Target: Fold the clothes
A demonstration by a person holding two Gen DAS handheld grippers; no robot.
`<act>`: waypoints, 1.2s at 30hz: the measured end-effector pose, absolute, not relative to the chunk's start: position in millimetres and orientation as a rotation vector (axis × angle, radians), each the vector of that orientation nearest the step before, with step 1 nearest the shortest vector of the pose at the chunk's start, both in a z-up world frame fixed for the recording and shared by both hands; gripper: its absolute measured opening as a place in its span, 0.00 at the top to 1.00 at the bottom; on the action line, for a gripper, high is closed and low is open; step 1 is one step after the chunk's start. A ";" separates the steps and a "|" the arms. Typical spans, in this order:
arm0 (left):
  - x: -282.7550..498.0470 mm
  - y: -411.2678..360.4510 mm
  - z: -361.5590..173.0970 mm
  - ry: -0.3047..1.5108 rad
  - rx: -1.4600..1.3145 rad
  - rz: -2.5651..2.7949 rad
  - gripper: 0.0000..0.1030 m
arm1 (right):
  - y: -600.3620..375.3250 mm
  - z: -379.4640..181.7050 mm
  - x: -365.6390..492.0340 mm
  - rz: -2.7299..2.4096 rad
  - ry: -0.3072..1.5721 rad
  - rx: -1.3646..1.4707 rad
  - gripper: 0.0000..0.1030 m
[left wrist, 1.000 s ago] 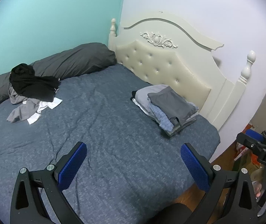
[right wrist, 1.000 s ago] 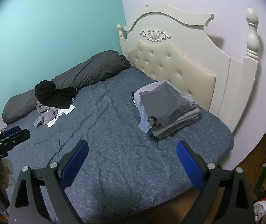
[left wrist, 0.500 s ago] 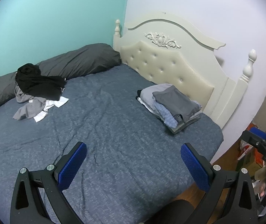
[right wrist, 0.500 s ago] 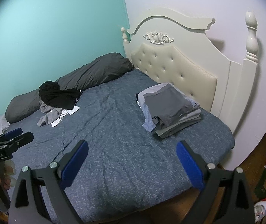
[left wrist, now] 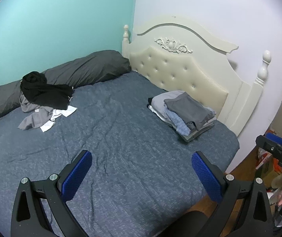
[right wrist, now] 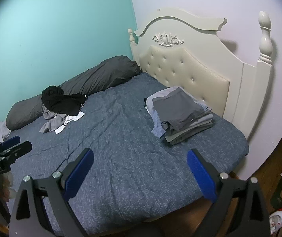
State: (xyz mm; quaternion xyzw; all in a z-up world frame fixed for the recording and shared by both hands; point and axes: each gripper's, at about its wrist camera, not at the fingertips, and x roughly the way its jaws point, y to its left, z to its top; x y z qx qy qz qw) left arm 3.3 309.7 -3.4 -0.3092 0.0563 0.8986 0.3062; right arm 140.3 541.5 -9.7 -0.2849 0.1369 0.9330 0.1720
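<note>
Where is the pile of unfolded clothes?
In both views the unfolded pile lies far left on the bed, against the dark pillow.

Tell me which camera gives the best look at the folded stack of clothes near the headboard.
The right wrist view: the folded stack sits closer and larger there, with its separate layers visible along the front edge. The left wrist view shows the same stack smaller and more from the side, near the headboard.

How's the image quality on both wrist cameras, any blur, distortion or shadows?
Left wrist view: sharp, with fisheye bending the headboard and dark corners. Right wrist view: slightly softer, the bedpost casting a shadow on the wall, and the folded stack clearly readable.
</note>
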 end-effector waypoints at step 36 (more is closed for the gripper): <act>13.3 311.5 -0.2 0.185 -0.781 2.367 0.00 | 539.0 -10.3 143.7 2.635 0.379 -0.810 0.07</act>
